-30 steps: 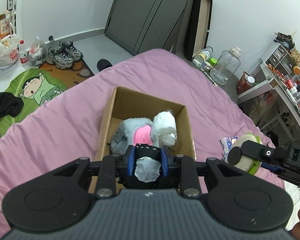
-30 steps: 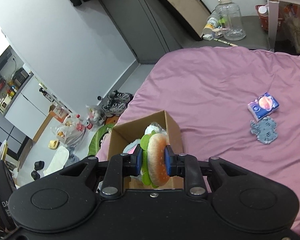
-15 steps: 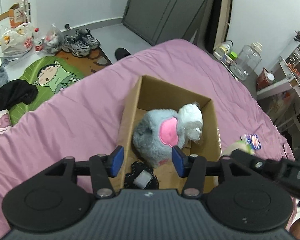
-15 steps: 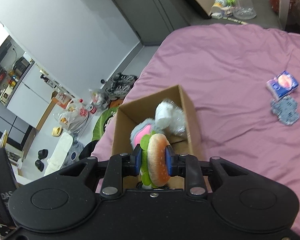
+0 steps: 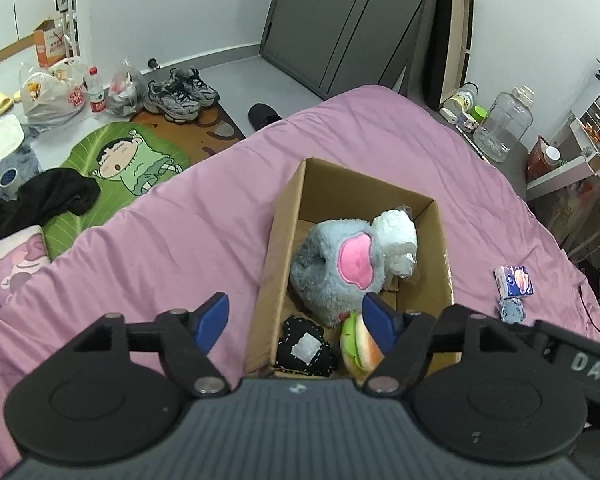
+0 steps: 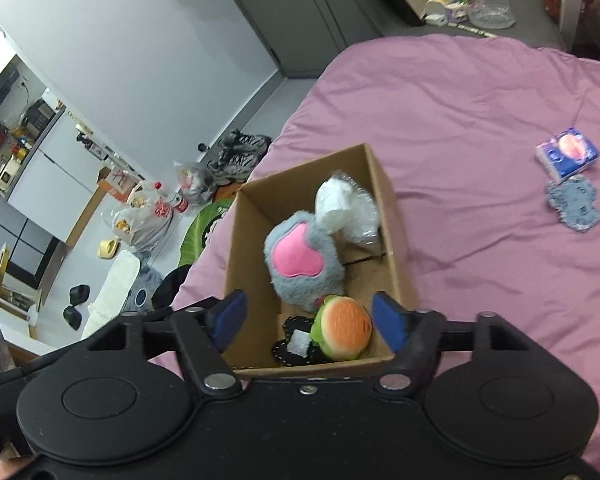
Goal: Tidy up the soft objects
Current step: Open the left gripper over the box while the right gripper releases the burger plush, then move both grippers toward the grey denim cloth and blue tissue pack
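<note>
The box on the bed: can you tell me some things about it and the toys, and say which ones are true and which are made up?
1. The burger toy lies inside the cardboard box. True.
2. The right gripper is squeezing the burger toy. False: its jaws stand wide apart and hold nothing.
3. The grey fluffy toy has a pink patch. True.
4. The tissue pack is in the box. False: it lies on the purple bedspread, beside a small blue-grey patch.
5. The left gripper is open. True.
6. The box sits on the floor. False: it sits on the bed.
</note>
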### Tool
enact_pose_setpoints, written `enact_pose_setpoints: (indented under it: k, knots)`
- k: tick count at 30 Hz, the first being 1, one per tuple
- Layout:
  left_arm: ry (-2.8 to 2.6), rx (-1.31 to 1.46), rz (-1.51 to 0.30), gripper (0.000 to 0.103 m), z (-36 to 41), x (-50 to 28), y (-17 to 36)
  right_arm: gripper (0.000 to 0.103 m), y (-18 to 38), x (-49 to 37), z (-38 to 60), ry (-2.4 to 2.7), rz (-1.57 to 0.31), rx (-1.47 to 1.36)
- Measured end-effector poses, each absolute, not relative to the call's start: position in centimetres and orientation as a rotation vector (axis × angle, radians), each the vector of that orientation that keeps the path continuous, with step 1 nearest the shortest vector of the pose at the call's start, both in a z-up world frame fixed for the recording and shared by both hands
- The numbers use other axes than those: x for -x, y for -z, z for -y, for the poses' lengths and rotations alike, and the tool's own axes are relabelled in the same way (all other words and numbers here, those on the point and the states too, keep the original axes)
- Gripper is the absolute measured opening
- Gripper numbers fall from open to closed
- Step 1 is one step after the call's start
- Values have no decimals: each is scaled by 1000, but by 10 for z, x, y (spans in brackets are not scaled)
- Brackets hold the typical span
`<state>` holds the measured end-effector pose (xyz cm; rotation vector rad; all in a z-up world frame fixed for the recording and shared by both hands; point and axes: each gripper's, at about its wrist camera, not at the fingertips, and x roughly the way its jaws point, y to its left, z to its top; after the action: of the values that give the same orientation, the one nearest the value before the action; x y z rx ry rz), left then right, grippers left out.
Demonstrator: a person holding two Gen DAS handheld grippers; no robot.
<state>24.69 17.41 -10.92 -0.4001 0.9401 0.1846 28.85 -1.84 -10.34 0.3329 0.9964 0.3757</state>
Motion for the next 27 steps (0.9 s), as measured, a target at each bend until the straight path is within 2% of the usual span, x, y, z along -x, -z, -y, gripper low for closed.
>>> enact_pose_setpoints:
  k: [1, 3, 12, 15, 27]
  knots:
    - [-185, 394, -940, 73, -172, -246, 108, 81, 102, -287, 23, -370, -990, -327]
    - [-186, 385, -939, 73, -168, -244, 104, 87, 99, -283, 31, -348, -979, -312]
    - [-172, 358, -884, 73, -147, -228, 82, 97, 92, -269, 64, -300, -961, -305]
    - [-179, 321, -850, 73, -137, -220, 72, 103, 87, -262, 75, -298, -945, -300]
    - [-183, 278, -822, 73, -104, -202, 55, 103, 72, -245, 115, -319, -879, -321]
